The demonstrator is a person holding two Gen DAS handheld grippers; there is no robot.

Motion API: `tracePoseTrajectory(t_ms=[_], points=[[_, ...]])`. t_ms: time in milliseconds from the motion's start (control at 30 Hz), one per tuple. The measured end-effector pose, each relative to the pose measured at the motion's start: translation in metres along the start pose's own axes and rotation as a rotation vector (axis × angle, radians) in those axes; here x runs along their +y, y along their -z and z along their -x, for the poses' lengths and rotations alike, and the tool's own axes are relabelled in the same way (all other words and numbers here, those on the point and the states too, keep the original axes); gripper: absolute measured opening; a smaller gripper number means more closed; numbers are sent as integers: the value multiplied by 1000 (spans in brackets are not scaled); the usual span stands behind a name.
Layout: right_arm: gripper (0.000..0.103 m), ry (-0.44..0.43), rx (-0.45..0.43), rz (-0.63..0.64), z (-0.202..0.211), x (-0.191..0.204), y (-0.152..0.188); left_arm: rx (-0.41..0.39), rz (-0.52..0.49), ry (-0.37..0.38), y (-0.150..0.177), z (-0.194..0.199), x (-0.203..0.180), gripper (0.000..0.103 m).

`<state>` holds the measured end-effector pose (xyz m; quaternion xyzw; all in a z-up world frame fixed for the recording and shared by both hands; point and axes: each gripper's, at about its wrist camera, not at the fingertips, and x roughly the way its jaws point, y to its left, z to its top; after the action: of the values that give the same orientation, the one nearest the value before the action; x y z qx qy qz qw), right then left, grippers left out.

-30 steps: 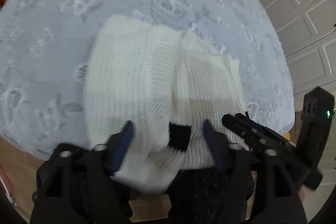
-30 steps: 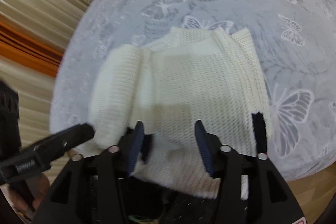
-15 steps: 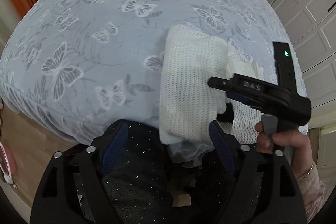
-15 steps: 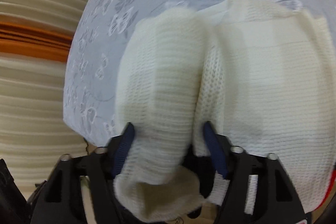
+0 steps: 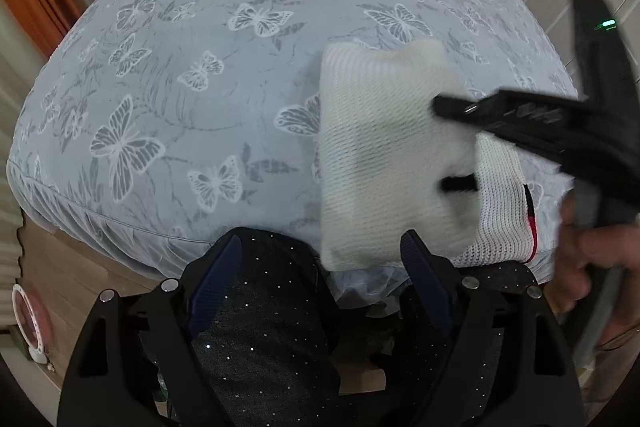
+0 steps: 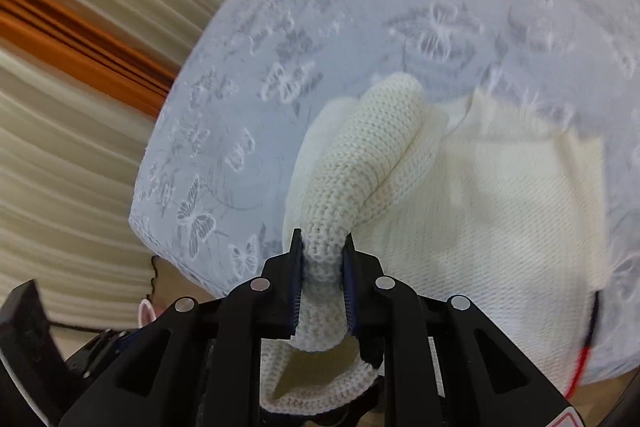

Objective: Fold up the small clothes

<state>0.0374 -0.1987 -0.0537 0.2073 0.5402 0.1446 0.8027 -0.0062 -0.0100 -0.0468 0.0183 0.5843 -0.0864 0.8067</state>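
right wrist view: the right gripper (image 6: 322, 267) is closing its jaws on a rolled sleeve (image 6: 360, 163) of the cream knit sweater (image 6: 480, 227), the fabric pinched between the pads; left gripper (image 5: 320, 279) stands wide apart with nothing between its fingers, just short of the sweater's near edge; the sweater (image 5: 380, 155) lies partly folded at the near edge of the butterfly bedspread (image 5: 200, 67); i judge the fold about midway, since the sleeve has yet to be laid across the body.
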Motion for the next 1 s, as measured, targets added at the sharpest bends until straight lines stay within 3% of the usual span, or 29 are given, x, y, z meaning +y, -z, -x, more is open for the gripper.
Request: tracePoseTrajectory(t_ms=[167,333,500,633,733,833,933,1000], points=[[16,75,-58,-14,44,-38,6,11,-2,-10,1,-3,-2,81],[16,157,-39,-175,46,-117,37,36,-4,-13,4,-11,-5,82],[16,112,4,-313,25,-159,63,70,-13,-17,6,-21,-13,82],[16,3,-41,-265,33,-119,42,71,20,6,6,-21,-11,82],[16,-105,-54,-83,31,-36,4,59,45,2,5,-20,-3,82],[16,-210,-13,47,7,39,-18,56,59,-12,7,-17,5,82],[15,-187,16,161,-22,89,-25,60,75,-22,8,-11,13,82],[15,-201,9,136,-25,84,-29,51,89,-21,8,-4,20,83]])
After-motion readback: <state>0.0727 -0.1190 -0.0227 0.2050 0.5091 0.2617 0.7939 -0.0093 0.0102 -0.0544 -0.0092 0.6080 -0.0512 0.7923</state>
